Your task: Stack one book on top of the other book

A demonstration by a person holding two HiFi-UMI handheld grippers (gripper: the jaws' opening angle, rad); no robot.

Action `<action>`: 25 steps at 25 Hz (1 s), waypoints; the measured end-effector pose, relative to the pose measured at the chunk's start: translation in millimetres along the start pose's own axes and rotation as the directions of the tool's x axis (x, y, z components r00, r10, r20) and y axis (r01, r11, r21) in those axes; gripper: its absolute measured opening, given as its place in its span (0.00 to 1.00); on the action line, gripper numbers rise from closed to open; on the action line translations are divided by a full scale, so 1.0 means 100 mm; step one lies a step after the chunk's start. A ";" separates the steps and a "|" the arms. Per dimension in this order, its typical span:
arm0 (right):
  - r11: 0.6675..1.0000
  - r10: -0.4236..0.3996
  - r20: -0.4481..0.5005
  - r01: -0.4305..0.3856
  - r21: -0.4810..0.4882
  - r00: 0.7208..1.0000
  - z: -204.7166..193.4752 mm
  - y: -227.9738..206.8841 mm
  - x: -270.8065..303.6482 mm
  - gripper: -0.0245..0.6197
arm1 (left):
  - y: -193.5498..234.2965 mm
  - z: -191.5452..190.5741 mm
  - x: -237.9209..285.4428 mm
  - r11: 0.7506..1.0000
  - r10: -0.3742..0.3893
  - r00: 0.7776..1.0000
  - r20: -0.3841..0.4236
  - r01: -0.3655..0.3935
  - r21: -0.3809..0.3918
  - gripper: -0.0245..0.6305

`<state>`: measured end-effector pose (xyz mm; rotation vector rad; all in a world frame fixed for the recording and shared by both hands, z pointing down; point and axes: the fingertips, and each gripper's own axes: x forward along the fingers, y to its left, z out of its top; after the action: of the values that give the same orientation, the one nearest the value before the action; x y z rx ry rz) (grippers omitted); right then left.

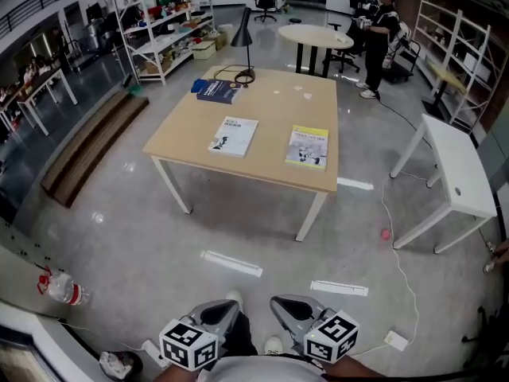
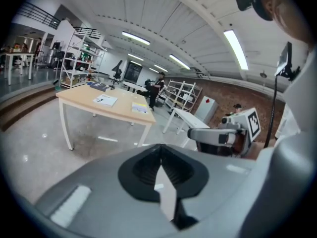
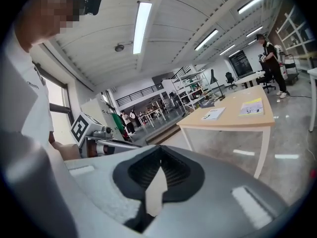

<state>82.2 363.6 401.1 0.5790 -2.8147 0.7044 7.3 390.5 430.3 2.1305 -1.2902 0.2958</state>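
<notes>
Left tongs [image 1: 221, 312] closed tight, nothing between them; right tongs [image 1: 291, 309] beside them the same. I have both low over the floor, well short of the bench [image 1: 274, 106]. On it, flat and apart: blue book [image 1: 219, 91] far left, white book [image 1: 234, 136], then yellow book [image 1: 308, 146].

Bare floor [image 1: 262, 229] lies open toward the wooden table [image 1: 270, 110] at twelve o'clock. A white desk [image 1: 457, 173] crowds two o'clock, and a lamp [image 1: 242, 29] the table's far edge.
</notes>
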 end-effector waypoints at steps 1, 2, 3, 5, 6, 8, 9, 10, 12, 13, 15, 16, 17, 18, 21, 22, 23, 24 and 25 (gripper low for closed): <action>1.000 -0.012 0.001 0.012 -0.001 1.000 0.06 -0.08 0.06 0.04 | 0.06 0.09 0.09 1.000 -0.015 1.000 -0.002 0.015 0.007 0.04; 1.000 -0.026 0.001 0.026 -0.001 1.000 0.12 -0.16 0.13 0.04 | 0.14 0.19 0.18 0.999 -0.030 1.000 0.000 0.030 0.016 0.04; 0.999 -0.042 0.001 0.042 -0.001 0.999 0.18 -0.25 0.21 0.04 | 0.23 0.30 0.26 0.999 -0.044 0.999 0.004 0.044 0.029 0.04; 0.997 -0.077 0.004 0.077 0.001 0.997 0.34 -0.44 0.39 0.04 | 0.45 0.57 0.42 0.996 -0.063 0.998 0.012 0.062 0.063 0.04; 0.996 -0.093 0.004 0.093 0.003 0.996 0.42 -0.53 0.49 0.04 | 0.57 0.70 0.49 0.995 -0.070 0.997 0.016 0.068 0.075 0.04; 0.993 -0.119 0.003 0.119 0.004 0.993 0.59 -0.66 0.69 0.04 | 0.81 0.95 0.58 0.993 -0.086 0.996 0.023 0.084 0.082 0.04; 0.991 -0.130 0.004 0.130 0.002 0.991 0.67 -0.72 0.78 0.04 | 0.92 1.05 0.62 0.993 -0.094 0.995 0.026 0.092 0.080 0.04; 0.990 -0.140 0.007 0.140 0.002 0.990 0.74 -0.78 0.88 0.04 | 1.03 1.13 0.65 0.992 -0.103 0.994 0.025 0.100 0.077 0.04; 0.987 -0.159 0.019 0.159 0.008 0.987 0.88 -0.87 1.07 0.04 | 1.26 1.26 0.72 0.990 -0.117 0.993 0.015 0.115 0.080 0.04; 0.985 -0.170 0.026 0.170 0.010 0.985 0.94 -0.91 1.15 0.04 | 1.37 1.30 0.76 0.989 -0.121 0.993 0.008 0.120 0.085 0.04; 0.981 -0.193 0.033 0.193 0.012 0.981 1.02 -1.00 1.30 0.04 | 1.57 1.37 0.84 0.988 -0.124 0.992 -0.008 0.124 0.096 0.04; 0.979 -0.205 0.035 0.204 0.013 0.978 1.06 -1.05 1.36 0.04 | 1.66 1.41 0.90 0.987 -0.125 0.992 -0.014 0.126 0.098 0.04; 0.977 -0.215 0.036 0.214 0.015 0.976 1.10 -1.10 1.42 0.04 | 1.73 1.45 0.95 0.987 -0.129 0.991 -0.020 0.131 0.096 0.04; 0.975 -0.223 0.035 0.223 0.019 0.974 1.14 -1.15 1.47 0.04 | 1.78 1.50 1.00 0.986 -0.137 0.990 -0.024 0.139 0.091 0.04; 0.970 -0.242 0.030 0.241 0.032 0.970 1.22 -1.25 1.59 0.04 | 1.85 1.60 1.12 0.982 -0.167 0.985 -0.042 0.170 0.082 0.04; 0.969 -0.246 0.028 0.245 0.035 0.969 1.24 -1.29 1.62 0.04 | 1.87 1.64 1.16 0.981 -0.174 0.984 -0.047 0.177 0.083 0.04; 0.968 -0.250 0.026 0.249 0.038 0.968 1.25 -1.34 1.65 0.04 | 1.90 1.67 1.21 0.980 -0.178 0.983 -0.052 0.182 0.085 0.04; 0.967 -0.254 0.023 0.253 0.042 0.967 1.27 -1.39 1.67 0.04 | 1.92 1.70 1.27 0.979 -0.181 0.982 -0.055 0.185 0.084 0.04; 0.966 -0.256 0.019 0.255 0.047 0.966 1.28 -1.44 1.69 0.04 | 1.95 1.73 1.32 0.979 -0.182 0.982 -0.057 0.186 0.081 0.04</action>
<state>-22.3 129.7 394.5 0.9440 -2.6817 0.7125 -115.8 125.4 435.8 2.2820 -1.0598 0.3287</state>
